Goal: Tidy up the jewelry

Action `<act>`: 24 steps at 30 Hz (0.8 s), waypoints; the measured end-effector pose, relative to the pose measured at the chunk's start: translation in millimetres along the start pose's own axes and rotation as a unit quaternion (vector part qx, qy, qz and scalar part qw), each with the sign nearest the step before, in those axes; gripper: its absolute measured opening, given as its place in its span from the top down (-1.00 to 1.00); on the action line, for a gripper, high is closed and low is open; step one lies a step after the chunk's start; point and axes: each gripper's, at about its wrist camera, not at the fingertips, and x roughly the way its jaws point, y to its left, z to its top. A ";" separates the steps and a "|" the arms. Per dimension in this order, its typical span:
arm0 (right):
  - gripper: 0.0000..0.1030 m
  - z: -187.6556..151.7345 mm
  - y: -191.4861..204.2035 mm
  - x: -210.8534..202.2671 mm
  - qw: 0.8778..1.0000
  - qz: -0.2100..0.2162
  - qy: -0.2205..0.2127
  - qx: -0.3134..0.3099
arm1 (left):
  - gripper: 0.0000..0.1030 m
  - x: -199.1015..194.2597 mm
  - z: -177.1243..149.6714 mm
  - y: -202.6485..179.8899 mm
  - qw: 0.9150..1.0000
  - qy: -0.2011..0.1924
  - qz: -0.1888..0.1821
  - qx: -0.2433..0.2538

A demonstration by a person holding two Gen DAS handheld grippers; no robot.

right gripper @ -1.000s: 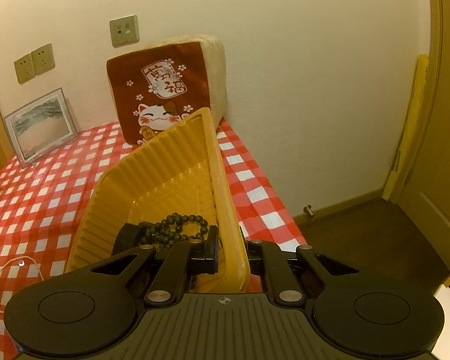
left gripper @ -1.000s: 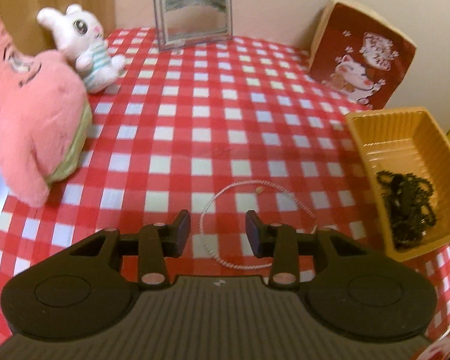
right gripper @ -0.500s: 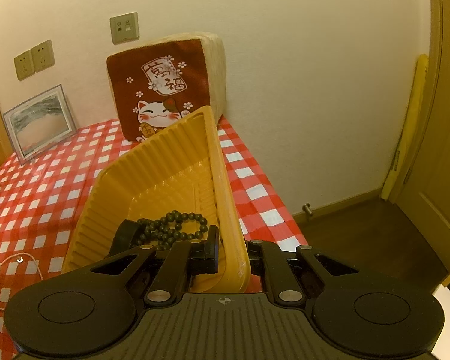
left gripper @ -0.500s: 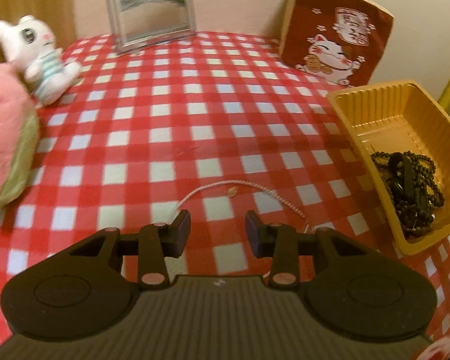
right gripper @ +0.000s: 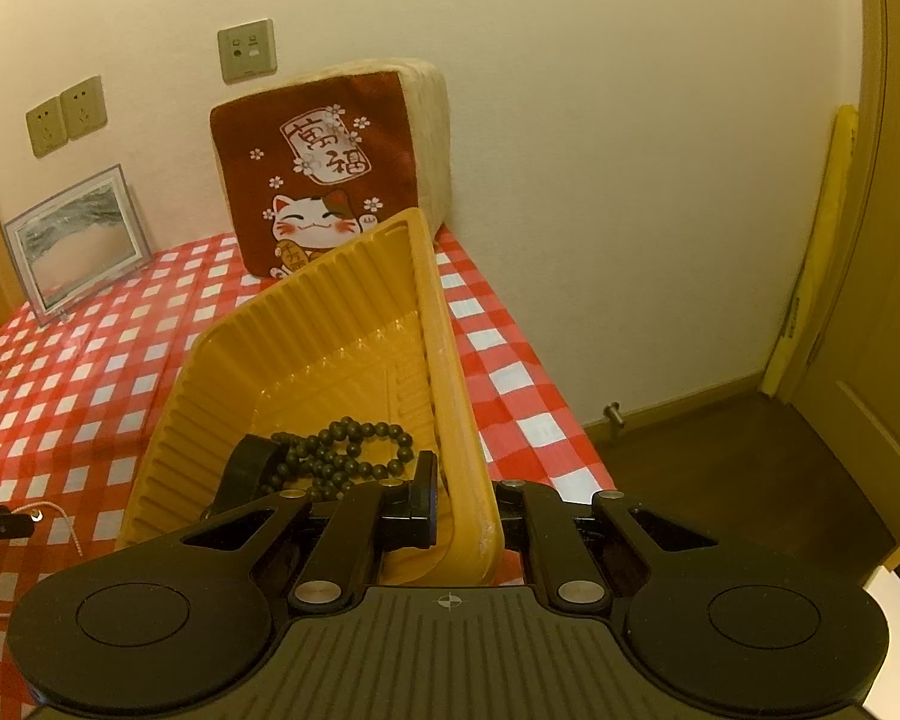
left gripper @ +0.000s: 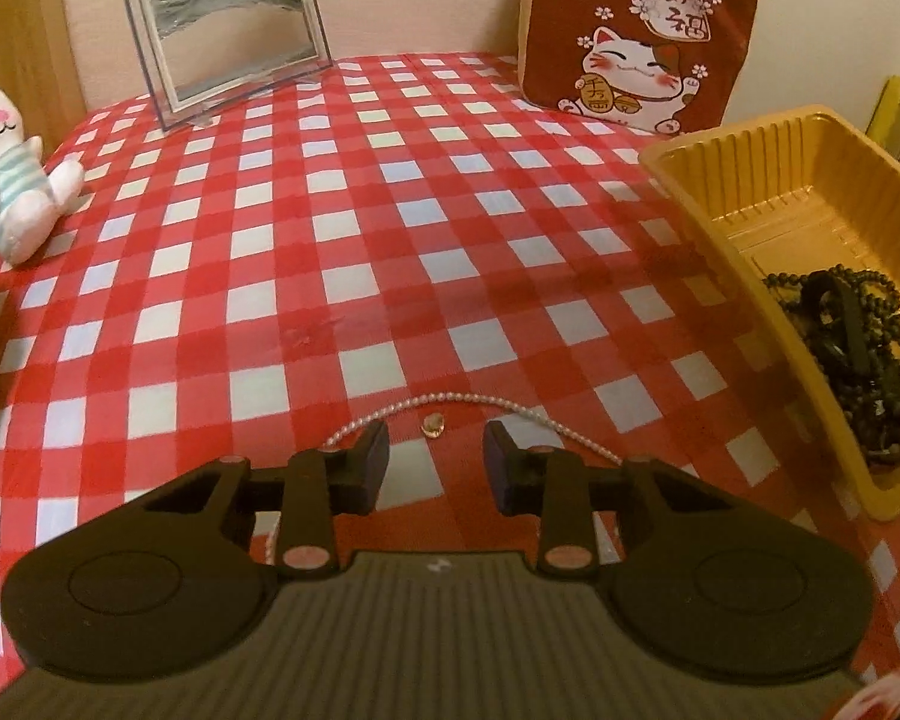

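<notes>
Left gripper [left gripper: 435, 459]: jaws apart, just narrowing, low over the pearl necklace [left gripper: 450, 401] on the checked cloth [left gripper: 330, 240]. Right gripper [right gripper: 465, 507]: pinched on the near-right wall of the yellow tray [right gripper: 444, 360] holding the dark beads [right gripper: 342, 450].

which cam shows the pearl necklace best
The left wrist view: the pearl necklace curves across the checked cloth just past the left gripper, with a small pendant inside the loop. The right wrist view catches only a thin piece of it at the far left edge.

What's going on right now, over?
Left gripper open, closing over pearl necklace on tablecloth. Right gripper clamped on yellow tray rim. Nothing blocking.
</notes>
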 end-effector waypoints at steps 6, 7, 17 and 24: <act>0.83 -0.2 -0.4 0.5 1.000 0.000 0.000 0.001 | 0.58 11.8 3.1 -0.4 1.000 0.005 0.001 0.003; 0.83 -0.5 -1.1 1.0 1.000 -0.001 0.001 0.001 | 0.62 13.3 3.4 -1.1 1.000 0.005 0.002 0.004; 0.83 -1.4 -2.6 2.8 1.000 -0.002 0.002 0.002 | 0.89 15.9 3.4 -10.1 0.999 -0.001 0.009 0.033; 0.83 -1.2 -2.3 2.7 1.000 -0.002 0.002 0.002 | 0.89 3.2 6.2 -14.7 0.999 -0.016 0.002 0.043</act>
